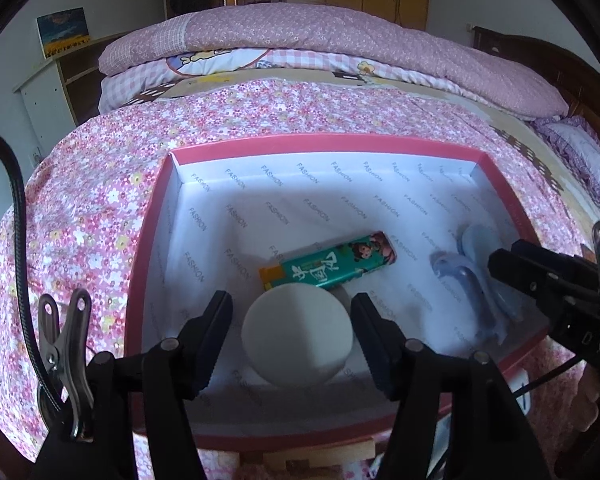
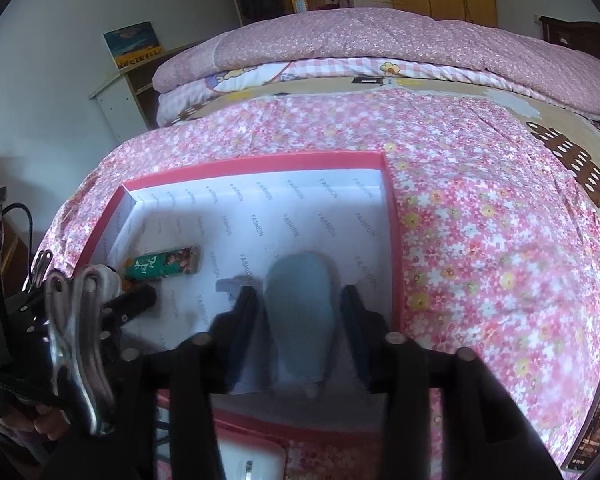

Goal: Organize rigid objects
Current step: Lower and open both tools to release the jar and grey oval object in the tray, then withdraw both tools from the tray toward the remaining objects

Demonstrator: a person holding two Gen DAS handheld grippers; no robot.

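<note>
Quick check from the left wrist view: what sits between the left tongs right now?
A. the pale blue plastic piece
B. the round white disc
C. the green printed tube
B: the round white disc lies in the pink-rimmed box between the open left tongs, with gaps either side.

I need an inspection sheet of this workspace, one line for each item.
Surface: bed with pink floral sheet.
Job's things: pink box holds white round puck, green printed tube, pale blue scoop.
Clutter: dark booklet at the sheet's edge.
Grippers: left claw open around the puck; right claw open around the scoop.
Cables: black cable at left.
Surroundings: folded quilts, wardrobe, shelf.
</note>
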